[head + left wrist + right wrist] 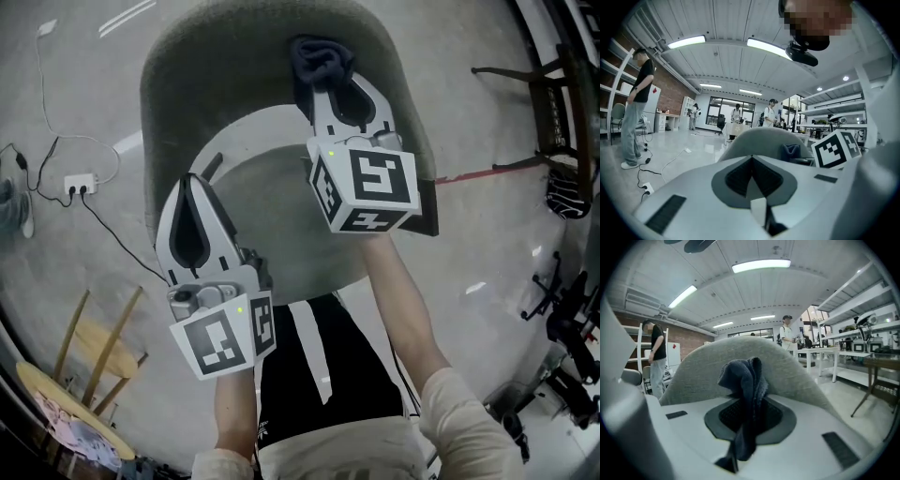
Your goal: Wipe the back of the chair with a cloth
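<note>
Head view: my right gripper (326, 82) holds a dark cloth (321, 56) against the chair back (216, 75); left gripper (193, 183) hangs nearby. Left gripper view: jaws together, empty. Right gripper view: jaws clamped on the cloth (bunched). Wiping looks underway, I judge; most of the back is left

The chair back (234, 66) curves like a wall right ahead of both grippers. The right gripper (328, 82) is up against it, its jaws filled by the cloth (319, 56). Bare seat (272, 220) lies open between it and the left gripper (192, 183). Left of the chair, a power strip (75, 183) and cable (122, 246) cross the floor. A wooden stool (94, 347) crowds the lower left. A dark wooden chair (553, 112) stands well apart on the right.
</note>
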The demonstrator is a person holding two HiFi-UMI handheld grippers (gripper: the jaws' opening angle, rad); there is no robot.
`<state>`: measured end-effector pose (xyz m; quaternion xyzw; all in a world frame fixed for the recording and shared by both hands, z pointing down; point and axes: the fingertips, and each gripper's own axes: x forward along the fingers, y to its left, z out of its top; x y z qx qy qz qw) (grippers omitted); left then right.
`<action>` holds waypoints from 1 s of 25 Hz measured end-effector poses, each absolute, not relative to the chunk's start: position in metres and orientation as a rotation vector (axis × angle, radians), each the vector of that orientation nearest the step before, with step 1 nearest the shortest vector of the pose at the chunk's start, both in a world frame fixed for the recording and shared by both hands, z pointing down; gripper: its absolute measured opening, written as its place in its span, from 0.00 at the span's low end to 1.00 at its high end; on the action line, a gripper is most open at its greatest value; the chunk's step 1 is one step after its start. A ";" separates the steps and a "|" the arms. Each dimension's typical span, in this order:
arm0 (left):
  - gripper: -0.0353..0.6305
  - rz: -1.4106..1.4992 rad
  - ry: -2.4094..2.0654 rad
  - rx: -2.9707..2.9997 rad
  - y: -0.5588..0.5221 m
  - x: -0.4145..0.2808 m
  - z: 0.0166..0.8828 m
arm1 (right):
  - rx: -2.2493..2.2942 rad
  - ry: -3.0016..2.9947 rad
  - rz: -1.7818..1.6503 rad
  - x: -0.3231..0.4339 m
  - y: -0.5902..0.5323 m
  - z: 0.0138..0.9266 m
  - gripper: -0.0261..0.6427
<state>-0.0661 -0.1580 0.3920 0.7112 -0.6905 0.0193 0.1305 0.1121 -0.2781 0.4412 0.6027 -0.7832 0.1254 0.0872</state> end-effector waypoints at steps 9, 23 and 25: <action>0.08 0.052 -1.894 2.161 -0.165 -0.022 0.390 | 1.985 -2.183 0.366 0.180 -0.256 0.431 0.12; 0.08 0.057 -1.906 2.145 -0.159 -0.023 0.393 | 1.980 -2.198 0.335 0.191 -0.243 0.425 0.12; 0.08 0.064 -1.923 2.111 -0.154 -0.032 0.398 | 1.865 -2.293 0.281 0.163 -0.238 0.424 0.12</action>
